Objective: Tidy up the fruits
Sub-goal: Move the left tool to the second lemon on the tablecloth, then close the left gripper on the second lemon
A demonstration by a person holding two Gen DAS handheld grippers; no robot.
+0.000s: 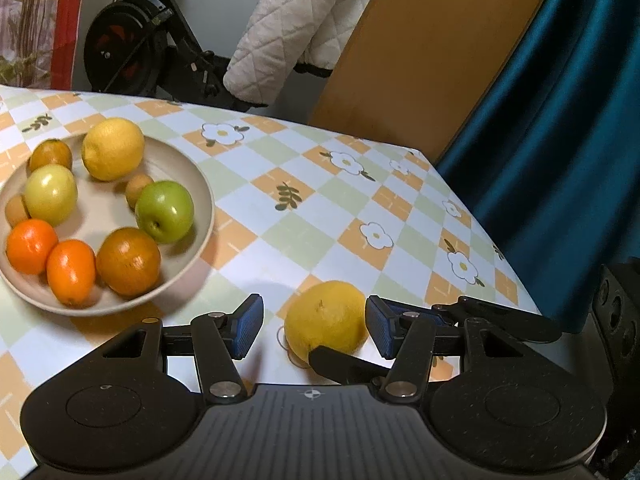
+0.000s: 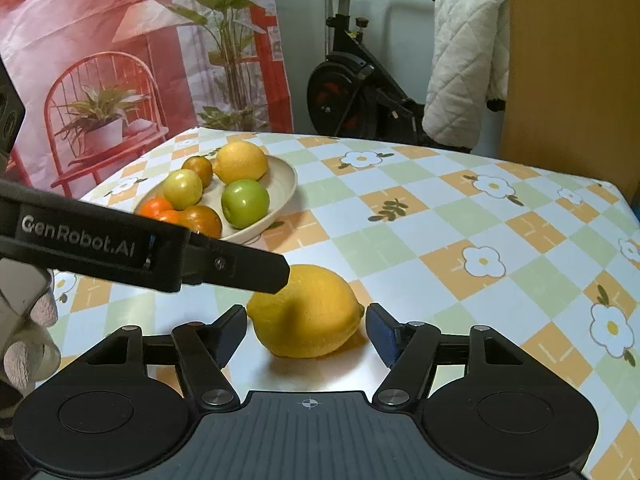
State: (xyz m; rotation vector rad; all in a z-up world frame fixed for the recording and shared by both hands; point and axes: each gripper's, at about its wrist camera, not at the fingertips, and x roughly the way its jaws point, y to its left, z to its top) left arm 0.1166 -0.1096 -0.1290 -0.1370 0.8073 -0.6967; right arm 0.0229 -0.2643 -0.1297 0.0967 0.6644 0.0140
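Note:
A yellow lemon (image 1: 326,320) (image 2: 306,312) lies on the checked tablecloth near the front. My right gripper (image 2: 306,328) is open with its jaws on either side of the lemon, not touching it. My left gripper (image 1: 314,328) is open and empty just left of the lemon; one of its fingers (image 2: 240,266) crosses the right wrist view above the lemon. A beige bowl (image 1: 202,184) (image 2: 286,184) to the left holds another lemon (image 1: 113,148), a green apple (image 1: 165,210), a yellow apple (image 1: 51,194) and several oranges.
The table's far and right edges (image 1: 500,240) lie close by. Behind stand an exercise bike (image 2: 360,92), a quilted white cover (image 1: 296,28), a wooden panel (image 1: 420,48) and a teal curtain (image 1: 560,120).

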